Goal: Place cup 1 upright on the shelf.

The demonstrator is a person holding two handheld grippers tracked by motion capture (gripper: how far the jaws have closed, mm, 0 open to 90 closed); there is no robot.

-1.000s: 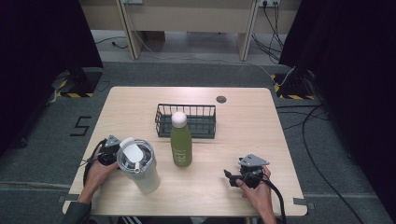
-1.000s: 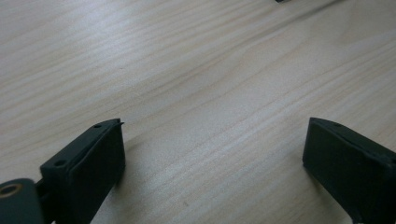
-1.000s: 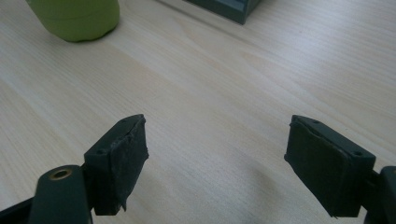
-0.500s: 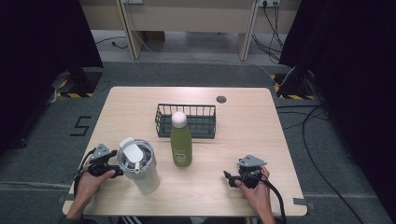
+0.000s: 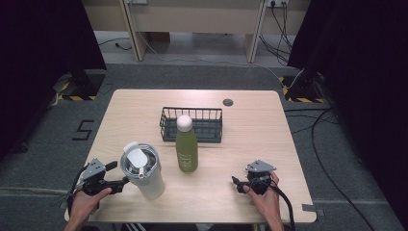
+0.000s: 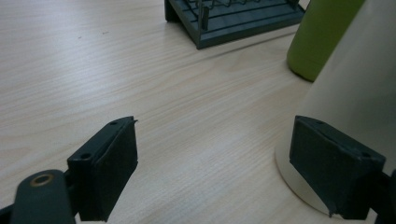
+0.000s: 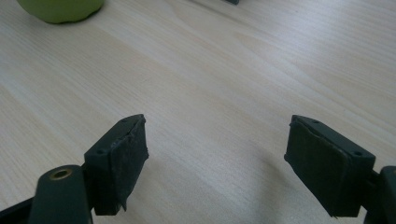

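Wooden table (image 5: 269, 144) has the tumbler (image 5: 144, 175) lower left, upright just beside the left gripper (image 5: 122, 182), w/ green bottle (image 5: 186, 147) in front of the empty basket (image 5: 166, 130); left & right gripper (image 5: 235, 182) jaws spread, nothing held, so prob. all still to do.

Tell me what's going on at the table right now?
A person holds a pair of tongs in each hand at a wooden table. The left tongs are open right beside the cream lidded tumbler, with one jaw next to its base, and are not gripping it. The right tongs are open over bare tabletop. A green bottle stands upright in front of the black wire basket.
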